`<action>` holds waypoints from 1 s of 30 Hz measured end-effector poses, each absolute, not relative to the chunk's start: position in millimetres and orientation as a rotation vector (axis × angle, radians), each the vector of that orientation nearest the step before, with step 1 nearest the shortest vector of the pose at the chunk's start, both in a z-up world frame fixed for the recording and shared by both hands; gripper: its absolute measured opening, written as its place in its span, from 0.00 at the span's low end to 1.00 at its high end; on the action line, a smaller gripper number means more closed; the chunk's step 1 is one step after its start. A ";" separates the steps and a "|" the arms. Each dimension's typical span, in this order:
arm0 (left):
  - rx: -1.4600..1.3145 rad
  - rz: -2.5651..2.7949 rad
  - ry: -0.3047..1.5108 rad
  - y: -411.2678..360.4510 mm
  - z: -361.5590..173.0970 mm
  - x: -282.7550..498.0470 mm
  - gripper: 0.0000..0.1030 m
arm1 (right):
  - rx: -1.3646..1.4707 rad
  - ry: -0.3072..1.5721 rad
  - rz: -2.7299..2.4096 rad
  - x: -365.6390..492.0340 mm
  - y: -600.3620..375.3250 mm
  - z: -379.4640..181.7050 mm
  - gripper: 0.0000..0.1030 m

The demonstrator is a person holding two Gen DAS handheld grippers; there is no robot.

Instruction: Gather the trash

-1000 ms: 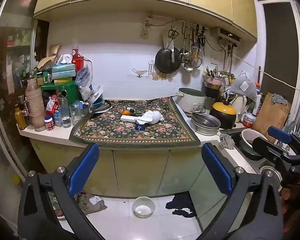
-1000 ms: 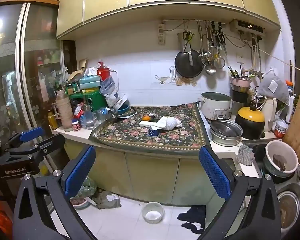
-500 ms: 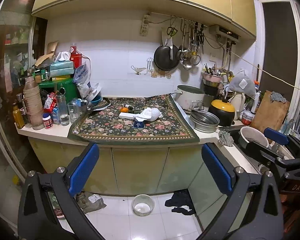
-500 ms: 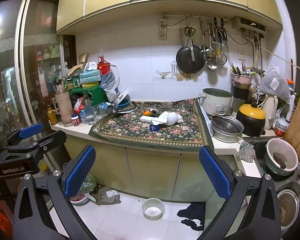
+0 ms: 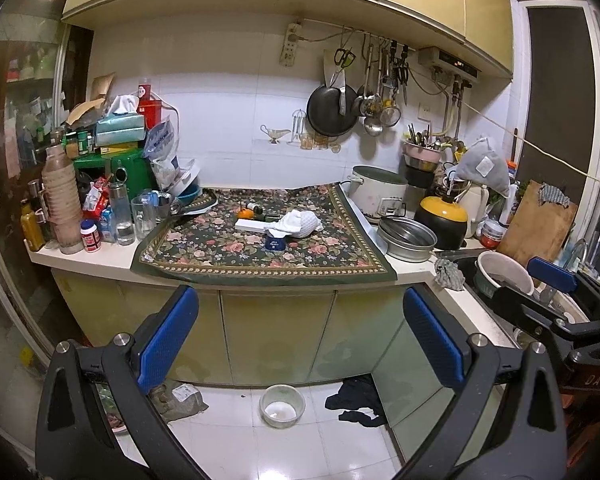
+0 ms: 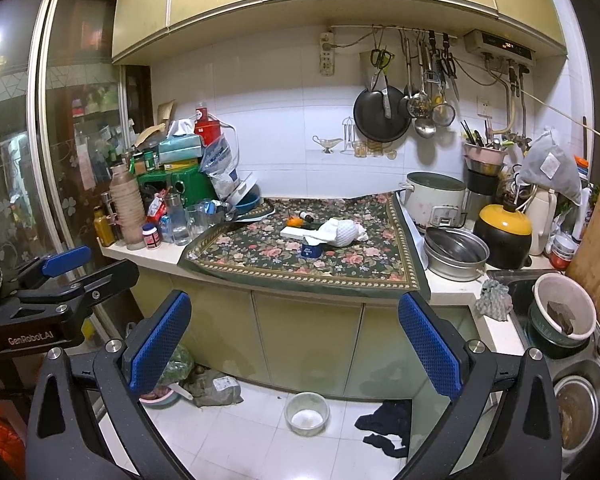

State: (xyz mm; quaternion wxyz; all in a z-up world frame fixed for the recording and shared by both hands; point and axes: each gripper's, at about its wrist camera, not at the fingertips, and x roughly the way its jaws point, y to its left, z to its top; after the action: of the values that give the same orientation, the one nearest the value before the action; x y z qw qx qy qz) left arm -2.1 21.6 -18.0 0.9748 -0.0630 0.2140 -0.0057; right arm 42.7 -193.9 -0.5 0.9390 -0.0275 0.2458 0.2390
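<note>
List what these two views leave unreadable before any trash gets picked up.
- Crumpled white wad, left wrist view: too small to tell tissue from cloth.
- Blue cup, right wrist view: label too small.
- Floor bag, left wrist view: partly behind left claw.
- Sink, right wrist view: cut off by edge.

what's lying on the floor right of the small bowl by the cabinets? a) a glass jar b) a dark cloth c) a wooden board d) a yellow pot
b: a crumpled dark cloth lies on the white tiles just right of the small bowl, in front of the cabinets.
</note>
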 end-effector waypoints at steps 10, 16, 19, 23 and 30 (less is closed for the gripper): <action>-0.130 -0.010 0.433 22.5 -18.9 0.2 1.00 | -0.050 0.504 0.487 45.3 -190.2 1.9 1.00; -0.131 -0.011 0.433 23.8 -20.3 0.3 1.00 | -0.050 0.507 0.487 46.9 -188.3 3.7 1.00; -0.132 -0.012 0.433 22.8 -20.5 -0.2 1.00 | -0.048 0.506 0.487 46.7 -189.0 3.7 1.00; -0.130 -0.012 0.434 24.3 -19.4 1.3 1.00 | -0.047 0.507 0.487 47.6 -187.3 4.5 1.00; -0.131 -0.012 0.433 24.8 -17.6 2.3 1.00 | -0.046 0.505 0.486 47.4 -186.6 4.9 1.00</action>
State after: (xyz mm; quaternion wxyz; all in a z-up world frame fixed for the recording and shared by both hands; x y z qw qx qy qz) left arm 2.3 24.8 -17.6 0.9745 -0.0648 0.2147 -0.0058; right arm 47.4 -186.6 4.9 0.9389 -0.0224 0.2475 0.2382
